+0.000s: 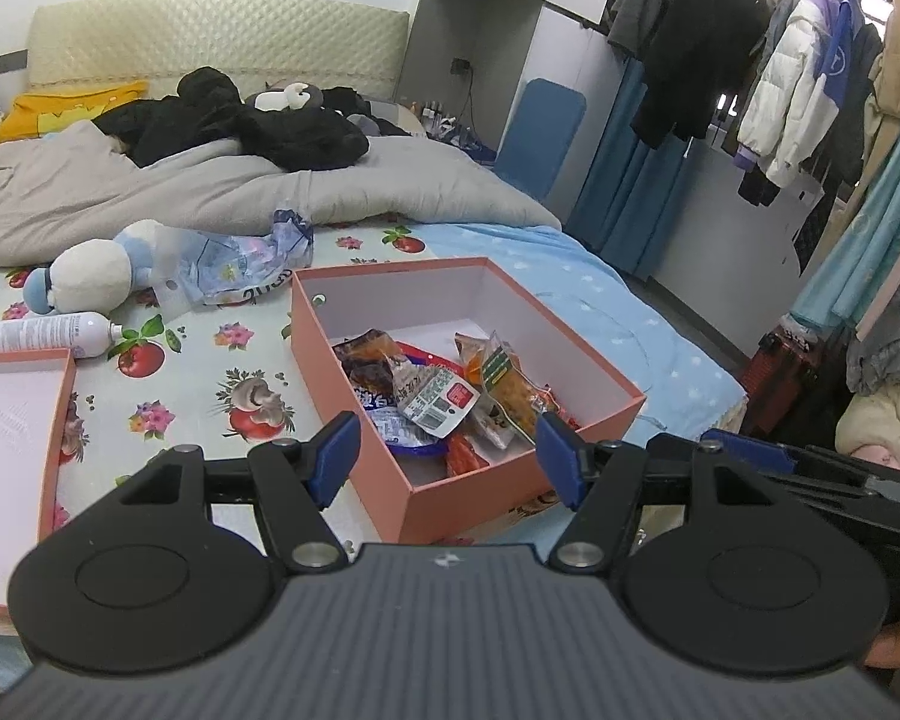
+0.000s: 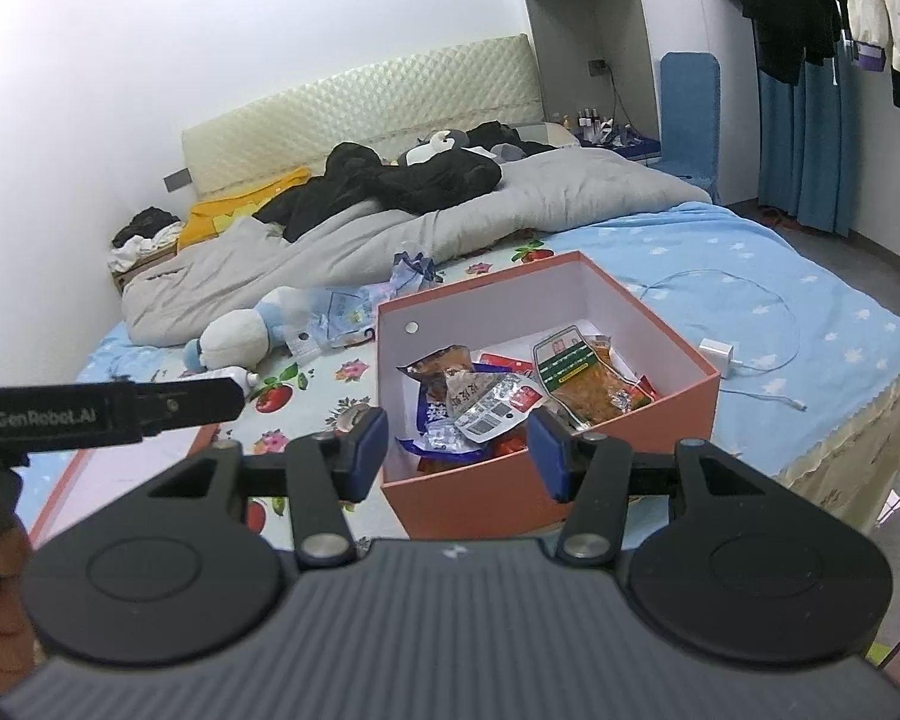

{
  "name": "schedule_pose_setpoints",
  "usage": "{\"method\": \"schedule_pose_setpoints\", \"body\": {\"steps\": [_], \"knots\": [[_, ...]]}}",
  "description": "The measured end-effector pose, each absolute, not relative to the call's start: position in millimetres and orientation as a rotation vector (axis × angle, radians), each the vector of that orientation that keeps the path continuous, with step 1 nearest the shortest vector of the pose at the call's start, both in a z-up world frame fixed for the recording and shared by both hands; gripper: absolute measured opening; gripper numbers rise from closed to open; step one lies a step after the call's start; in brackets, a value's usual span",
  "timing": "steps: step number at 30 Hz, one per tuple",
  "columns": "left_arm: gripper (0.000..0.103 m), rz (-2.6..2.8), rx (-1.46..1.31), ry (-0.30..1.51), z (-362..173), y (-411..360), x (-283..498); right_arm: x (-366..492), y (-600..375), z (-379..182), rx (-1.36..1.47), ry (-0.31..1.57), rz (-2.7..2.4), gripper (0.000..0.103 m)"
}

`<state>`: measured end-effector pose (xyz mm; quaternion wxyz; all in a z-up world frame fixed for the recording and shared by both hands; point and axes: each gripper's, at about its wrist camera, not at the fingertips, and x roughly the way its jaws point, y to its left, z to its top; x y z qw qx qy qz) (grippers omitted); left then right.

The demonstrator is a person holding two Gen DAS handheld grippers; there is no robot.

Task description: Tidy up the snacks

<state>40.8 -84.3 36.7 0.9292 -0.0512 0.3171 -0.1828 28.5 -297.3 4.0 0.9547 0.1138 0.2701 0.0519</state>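
Observation:
A salmon-pink open box (image 1: 324, 354) (image 2: 678, 414) sits on the bed and holds several snack packets (image 1: 444, 396) (image 2: 492, 402), among them an orange one with a green label (image 1: 510, 387) (image 2: 582, 372). My left gripper (image 1: 447, 459) is open and empty, held above the box's near corner. My right gripper (image 2: 459, 450) is open and empty, just in front of the box's near wall. The left gripper's body (image 2: 102, 411) shows at the left of the right wrist view.
The box's pink lid (image 1: 12, 414) lies left of the box. A white spray can (image 1: 48, 333), a plush toy (image 1: 90, 276) (image 2: 240, 336) and an empty plastic bag (image 1: 240, 264) lie behind. A white charger and cable (image 2: 720, 354) lie right of the box. A grey duvet (image 1: 150, 192) covers the far bed.

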Motion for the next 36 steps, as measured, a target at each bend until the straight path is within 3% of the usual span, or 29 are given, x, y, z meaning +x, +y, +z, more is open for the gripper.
{"method": "schedule_pose_setpoints", "body": {"steps": [25,26,28,30,36], "knots": [[0.074,-0.321,-0.094,0.662,35,-60,39,26,-292,9,0.228,0.515,0.054,0.054],[0.080,-0.326,-0.097,0.661,35,-60,40,27,-292,8,0.230,0.519,0.043,0.057],[0.092,-0.318,-0.110,0.642,35,-60,40,29,-294,5,0.246,0.516,0.036,0.095],[0.102,-0.305,-0.107,0.634,35,-61,41,30,-296,4,0.252,0.507,0.034,0.103],[0.103,-0.282,-0.070,0.665,33,-67,50,33,-300,2,0.244,0.516,0.012,0.103]]}}
